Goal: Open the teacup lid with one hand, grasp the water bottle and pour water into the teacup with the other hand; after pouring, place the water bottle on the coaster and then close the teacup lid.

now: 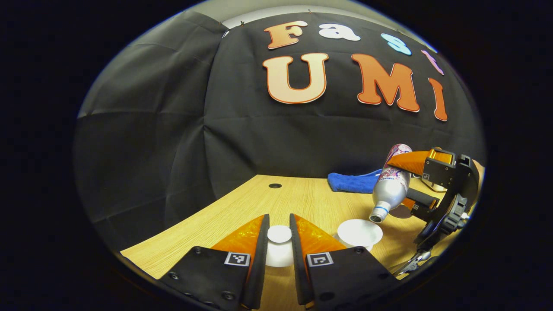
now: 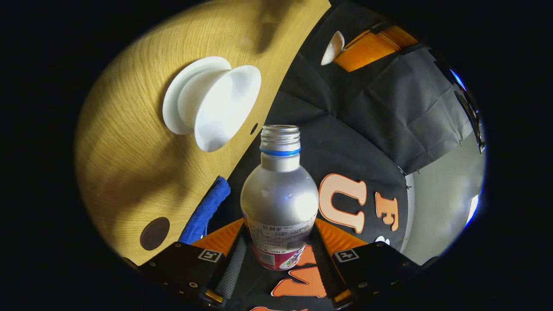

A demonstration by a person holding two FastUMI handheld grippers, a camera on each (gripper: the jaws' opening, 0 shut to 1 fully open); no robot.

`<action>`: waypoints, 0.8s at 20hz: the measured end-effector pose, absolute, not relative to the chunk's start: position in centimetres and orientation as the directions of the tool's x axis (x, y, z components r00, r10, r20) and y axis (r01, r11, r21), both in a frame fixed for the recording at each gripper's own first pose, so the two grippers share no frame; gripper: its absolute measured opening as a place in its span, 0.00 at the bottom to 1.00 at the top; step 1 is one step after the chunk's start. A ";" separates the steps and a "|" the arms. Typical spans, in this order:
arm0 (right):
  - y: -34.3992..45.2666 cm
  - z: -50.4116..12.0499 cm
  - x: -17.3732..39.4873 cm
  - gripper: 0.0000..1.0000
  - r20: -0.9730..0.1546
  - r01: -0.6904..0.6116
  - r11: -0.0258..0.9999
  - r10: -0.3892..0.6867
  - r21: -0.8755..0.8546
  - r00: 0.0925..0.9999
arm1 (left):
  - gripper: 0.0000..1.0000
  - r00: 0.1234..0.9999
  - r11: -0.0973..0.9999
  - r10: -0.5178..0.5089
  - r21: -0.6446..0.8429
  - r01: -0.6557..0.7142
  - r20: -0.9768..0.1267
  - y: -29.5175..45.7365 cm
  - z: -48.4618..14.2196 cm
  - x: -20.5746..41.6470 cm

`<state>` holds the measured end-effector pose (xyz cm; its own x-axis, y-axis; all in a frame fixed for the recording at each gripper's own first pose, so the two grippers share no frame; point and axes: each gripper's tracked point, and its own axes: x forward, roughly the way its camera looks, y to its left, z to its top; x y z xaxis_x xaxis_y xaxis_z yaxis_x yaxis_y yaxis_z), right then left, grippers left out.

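Note:
My left gripper (image 1: 279,242) is shut on the knob of the white teacup lid (image 1: 279,234), held just above the table to the left of the cup. The lid (image 2: 332,47) also appears far off in the right gripper view. The white teacup (image 1: 359,233) stands uncovered on its saucer (image 2: 173,101). My right gripper (image 2: 278,255) is shut on the silver water bottle (image 2: 280,190), which has no cap. The bottle (image 1: 391,185) is tilted, with its mouth pointing down toward the cup's right side. No stream of water is visible. The round dark coaster (image 2: 154,233) lies bare.
A blue cloth (image 1: 352,182) lies at the back of the wooden table (image 1: 302,201), beside the coaster. A small cable hole (image 1: 274,185) sits near the table's far edge. The black booth wall rises right behind the table.

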<state>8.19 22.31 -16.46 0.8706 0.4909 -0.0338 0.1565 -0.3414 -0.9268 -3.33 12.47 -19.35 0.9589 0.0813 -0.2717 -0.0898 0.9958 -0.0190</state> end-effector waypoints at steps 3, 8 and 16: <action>21.8 -16.8 8.9 0.79 -0.064 0.084 -0.285 0.474 -0.955 0.878 | 0.34 0.960 0.996 0.077 -0.022 -0.086 -0.269 12.2 -19.2 -3.4; 20.6 -17.4 9.3 0.79 -0.097 -0.038 -0.146 0.422 -0.989 0.901 | 0.34 0.962 0.997 0.075 -0.015 -0.081 -0.262 12.0 -18.7 -3.3; 18.5 -18.0 9.5 0.79 -0.182 -0.262 0.177 0.369 -0.949 0.911 | 0.31 0.967 0.999 0.041 -0.017 -0.047 -0.252 10.3 -18.2 -2.6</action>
